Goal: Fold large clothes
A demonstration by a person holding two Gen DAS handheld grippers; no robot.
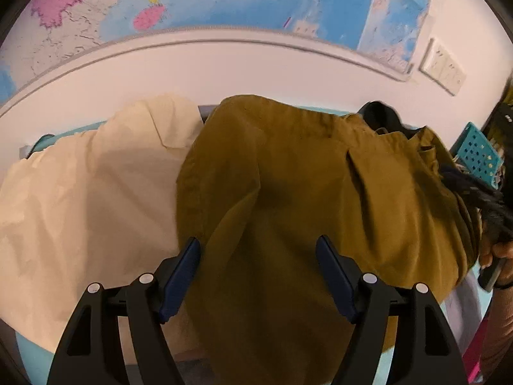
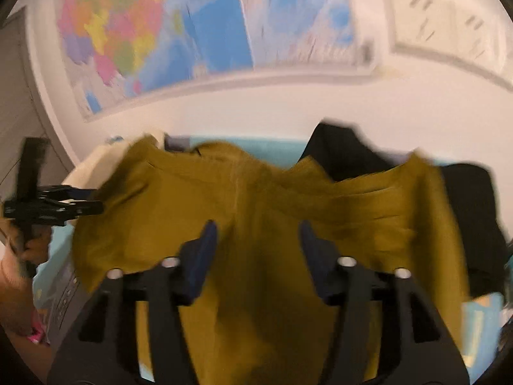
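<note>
On the left lies a cream garment (image 1: 80, 199); the mustard-brown garment (image 1: 304, 186) I am folding lies beside it, spread over the turquoise worktop (image 2: 272, 147). My left hand-held gripper (image 1: 258, 272) hovers spread above it, pinching nothing; my right hand-held gripper (image 2: 258, 256) likewise. I would nip an edge on each side, lifting evenly.

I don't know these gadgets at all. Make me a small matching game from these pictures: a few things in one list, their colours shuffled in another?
Things:
1. garment under both grippers
2. garment to its left
3. perforated basket
4. gripper finger pads

Colours:
A. turquoise
B. dark blue
C. mustard
D. cream

Pairs: 1-C, 2-D, 3-A, 4-B
</note>
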